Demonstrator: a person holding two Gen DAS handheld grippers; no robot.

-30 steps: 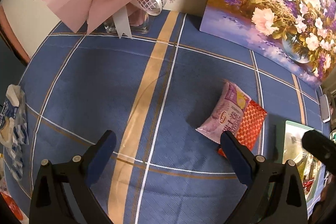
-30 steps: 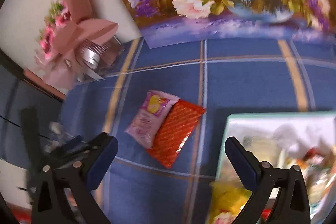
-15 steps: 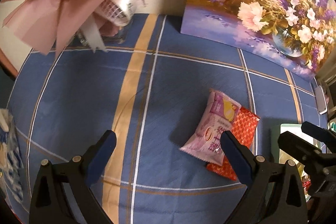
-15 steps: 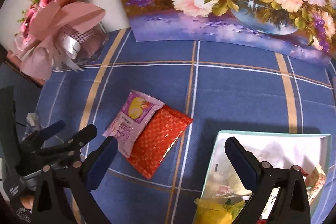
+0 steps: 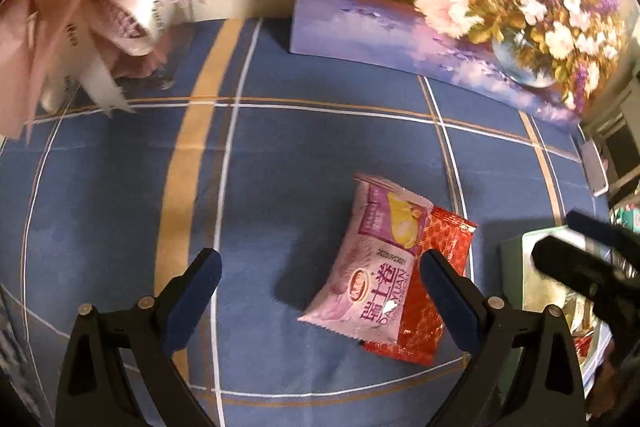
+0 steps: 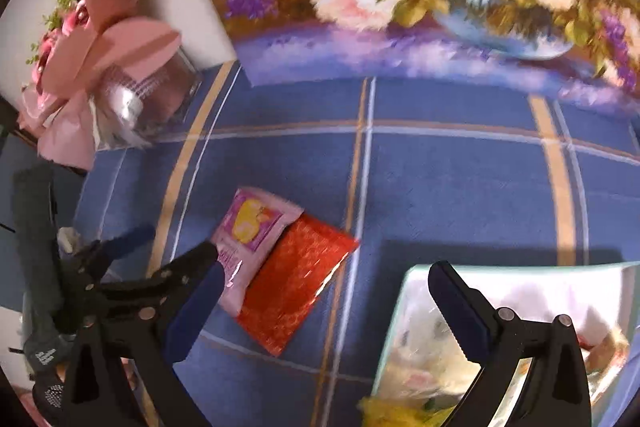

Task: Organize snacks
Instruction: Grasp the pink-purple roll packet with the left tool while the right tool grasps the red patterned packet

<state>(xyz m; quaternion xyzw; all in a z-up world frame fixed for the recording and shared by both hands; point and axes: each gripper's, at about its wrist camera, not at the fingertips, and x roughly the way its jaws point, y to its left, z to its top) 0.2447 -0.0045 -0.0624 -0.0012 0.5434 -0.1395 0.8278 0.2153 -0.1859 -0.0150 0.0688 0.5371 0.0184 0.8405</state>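
A pink snack packet (image 5: 372, 267) lies on the blue checked cloth, overlapping a red snack packet (image 5: 436, 311). My left gripper (image 5: 320, 267) is open just above the cloth. Its right finger is over the seam between the two packets, and the pink one is partly between the fingers. In the right wrist view the pink packet (image 6: 256, 223) and red packet (image 6: 296, 283) sit left of centre, with the left gripper (image 6: 172, 247) reaching them. My right gripper (image 6: 324, 287) is open and holds nothing; it hangs over the corner of a pale green snack box (image 6: 404, 291).
A pink-wrapped bouquet (image 5: 80, 7) stands at the back left. A flower painting (image 5: 460, 7) leans along the back. The snack box (image 5: 516, 275), holding several packets, is at the right, with the right gripper (image 5: 560, 239) above it. More packets lie at the far left edge.
My left gripper has moved forward and right, so the pink packet now lies partly between its fingers. The right gripper has shifted slightly above the box corner. Both packets stay put.
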